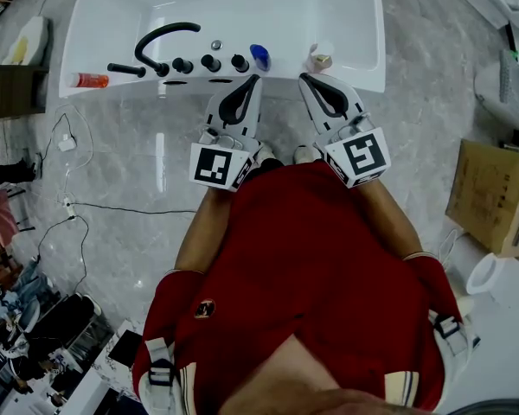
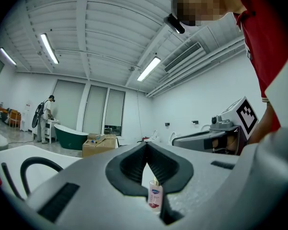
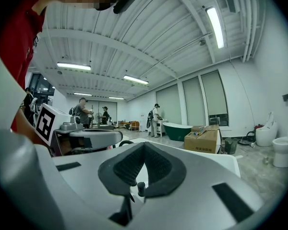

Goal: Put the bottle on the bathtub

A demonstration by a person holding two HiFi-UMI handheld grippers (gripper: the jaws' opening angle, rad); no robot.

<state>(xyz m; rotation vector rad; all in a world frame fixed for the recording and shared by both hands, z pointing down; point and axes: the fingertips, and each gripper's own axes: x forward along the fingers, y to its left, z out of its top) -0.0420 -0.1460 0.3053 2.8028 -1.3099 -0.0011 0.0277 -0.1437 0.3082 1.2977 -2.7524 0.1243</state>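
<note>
The left claw [image 1: 254, 79] and right claw [image 1: 304, 78] are hovering clenched on nothing, near the bottle [image 1: 320, 59] standing on the bathtub [image 1: 363, 59] rim.

The bottle [image 1: 320, 59] is small and clear, with pinkish liquid, a blue label and a pale top. It stands upright on the near rim ledge of the white bathtub [image 1: 363, 24], right of the black knobs [image 1: 211, 62].

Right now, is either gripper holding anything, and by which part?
Nothing is held. The left gripper and the right gripper are both shut and empty; the small pink bottle stands on the ledge of the white bathtub.
</note>
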